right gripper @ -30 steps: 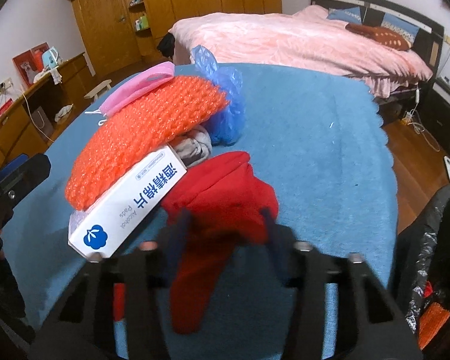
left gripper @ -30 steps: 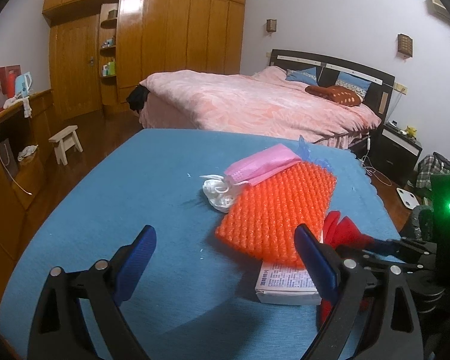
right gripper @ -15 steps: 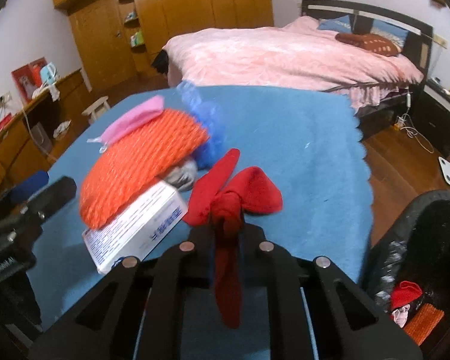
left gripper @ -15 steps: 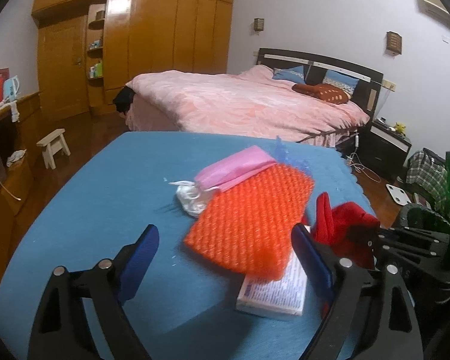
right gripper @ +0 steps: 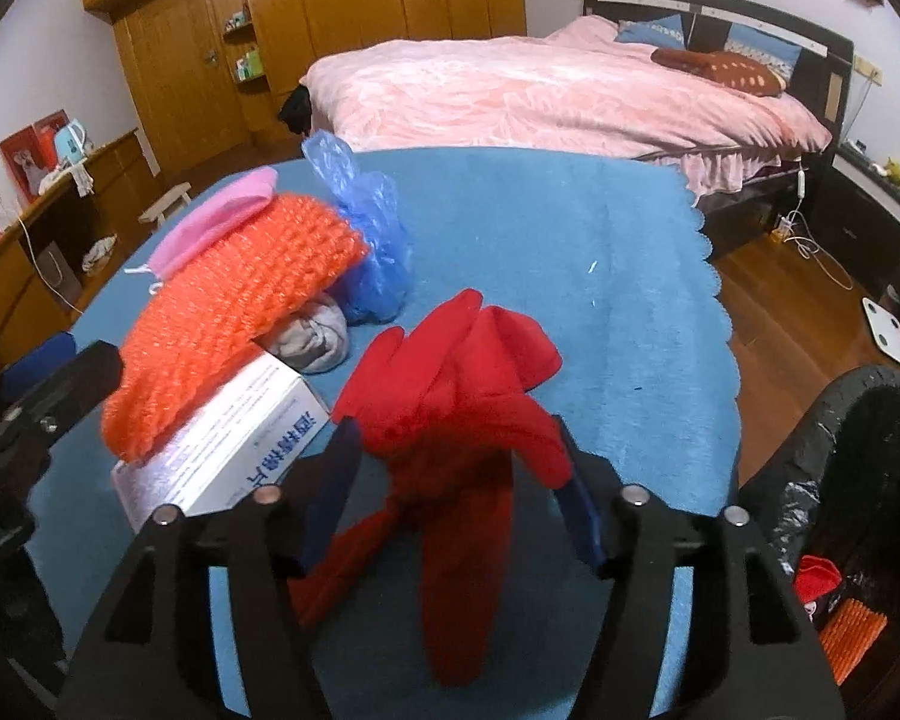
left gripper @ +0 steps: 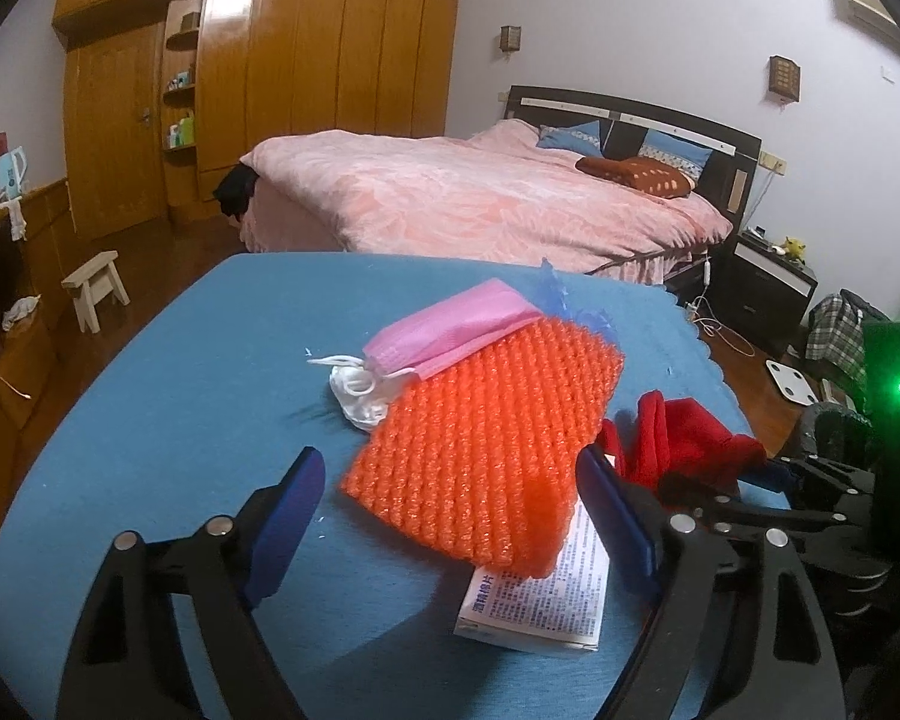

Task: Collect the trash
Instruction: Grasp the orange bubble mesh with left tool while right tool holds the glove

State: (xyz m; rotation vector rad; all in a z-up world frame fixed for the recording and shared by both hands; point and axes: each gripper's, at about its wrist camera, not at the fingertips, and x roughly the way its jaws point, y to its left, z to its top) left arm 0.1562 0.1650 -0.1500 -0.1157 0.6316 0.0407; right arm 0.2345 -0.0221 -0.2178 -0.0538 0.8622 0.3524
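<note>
right gripper, jaws just reopened around red cloth: soft, light, floppy; i'd pinch its bunched middle. left gripper apart, empty.

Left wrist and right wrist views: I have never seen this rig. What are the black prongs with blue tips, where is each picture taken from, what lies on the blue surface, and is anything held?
No robot: a person carries a hand-held gripper in each hand, with a camera on each looking along its jaws. The left gripper is open over the orange bubble-wrap sheet, which lies on a white printed box with a pink face mask on top. The right gripper has just been opening; the red cloth sits loose between its jaws, apparently not pinched. Also on the blue tablecloth: a crumpled blue plastic bag. A black-lined bin stands right.
</note>
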